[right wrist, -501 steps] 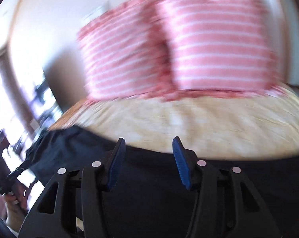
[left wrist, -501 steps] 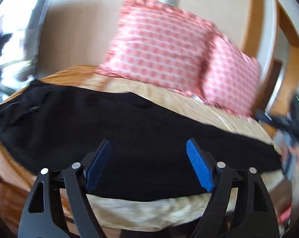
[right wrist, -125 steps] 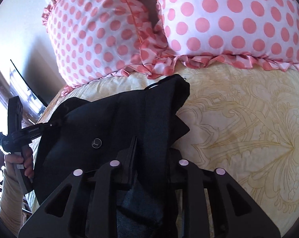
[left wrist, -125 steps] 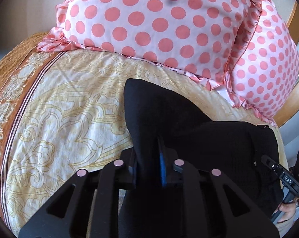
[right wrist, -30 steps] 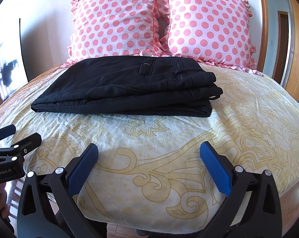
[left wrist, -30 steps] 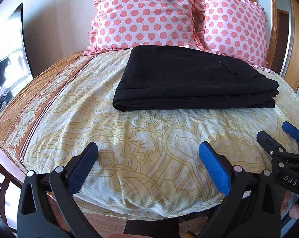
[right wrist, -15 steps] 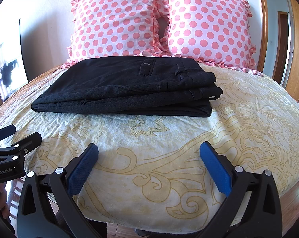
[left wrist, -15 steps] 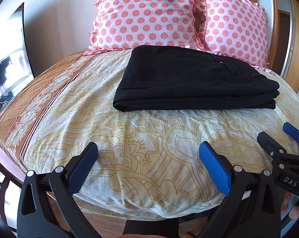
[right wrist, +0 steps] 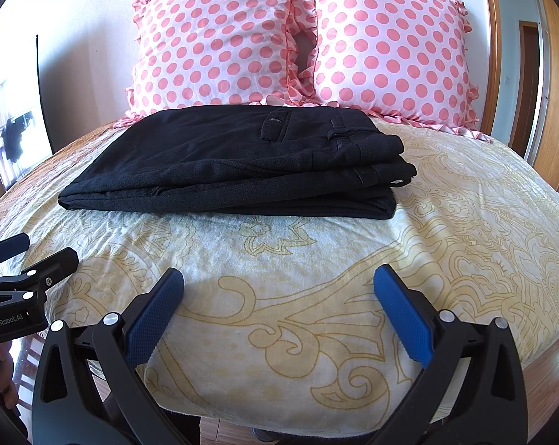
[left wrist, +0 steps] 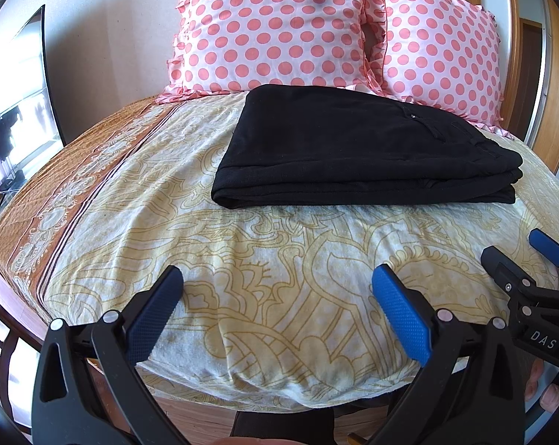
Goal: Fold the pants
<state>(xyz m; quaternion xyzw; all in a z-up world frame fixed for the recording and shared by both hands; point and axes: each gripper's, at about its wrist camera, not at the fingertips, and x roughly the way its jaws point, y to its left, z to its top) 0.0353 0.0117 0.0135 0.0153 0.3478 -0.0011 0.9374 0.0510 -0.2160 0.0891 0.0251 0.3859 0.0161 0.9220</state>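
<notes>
Off the bed's (left wrist: 138, 230) left edge a window (left wrist: 16, 118) glares bright, and the spread's orange border (left wrist: 75, 193) runs along that side. My left gripper (left wrist: 277, 304) hangs over the bed's near edge with its blue pads (left wrist: 400, 311) spread wide, nothing between them and only the yellow patterned spread below. Beyond it, toward the head of the bed, lie the pants (left wrist: 353, 155), black, folded into a flat stack of several layers; the rounded fold faces the left edge and the waistband end, with a belt loop and a pocket showing in my right view, faces right. The stack sits on the spread just in front of two pink dotted pillows (left wrist: 272, 26) that stand side by side against the wall, and its far edge comes close under their frills. Neither of my grippers touches the pants; both are well apart from them. My right gripper (right wrist: 279, 304) also hangs at the near edge, beside the left one, its jaws just as wide and empty. Each wrist view catches the other gripper's tip at its side. Past the bed's right edge stands a wooden door frame (right wrist: 555, 74).
</notes>
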